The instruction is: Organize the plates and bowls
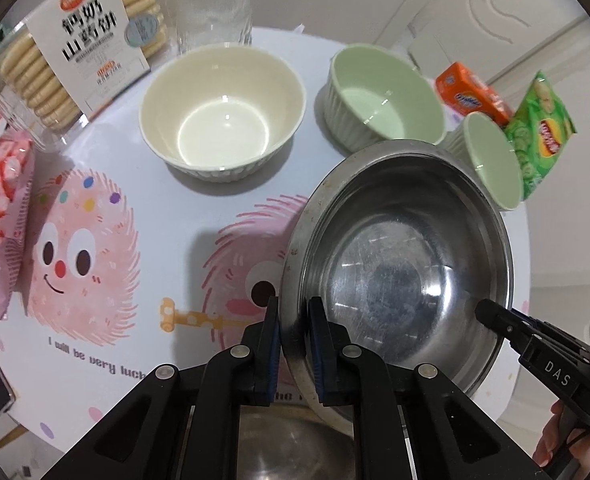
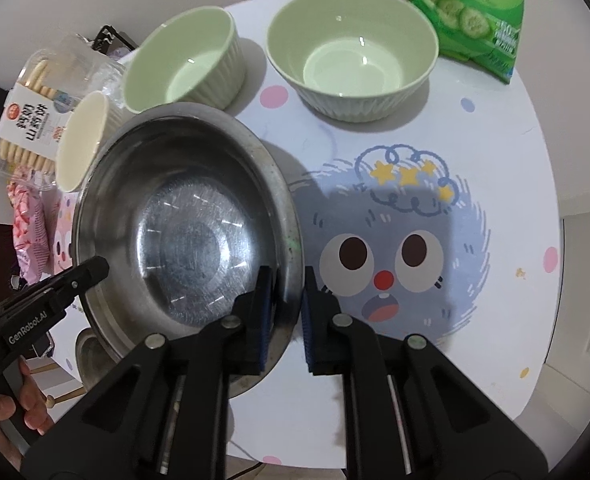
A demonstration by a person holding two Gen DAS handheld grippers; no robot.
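**Steel bowl pinched at both rims, ceramic bowls ahead at twelve o'clock**

The steel bowl point(image 1: 403, 264) hangs between the two tongs, tilted, over the near edge of the round table point(image 1: 143, 344) — apparently just clear of the cloth, though its underside is hidden. The left gripper point(image 1: 295, 344) is clenched on the bowl's nine o'clock rim; the right gripper point(image 2: 287, 316) is clenched on the three o'clock rim, so each hand is equally near. A round bowl has no long axis; the grip line runs nine to three. Beyond it, toward twelve, stand the cream bowl point(image 1: 223, 112) and two green bowls point(image 2: 351, 52) point(image 2: 183, 64), well apart from the tongs. My judgement: any stacking move goes forward.
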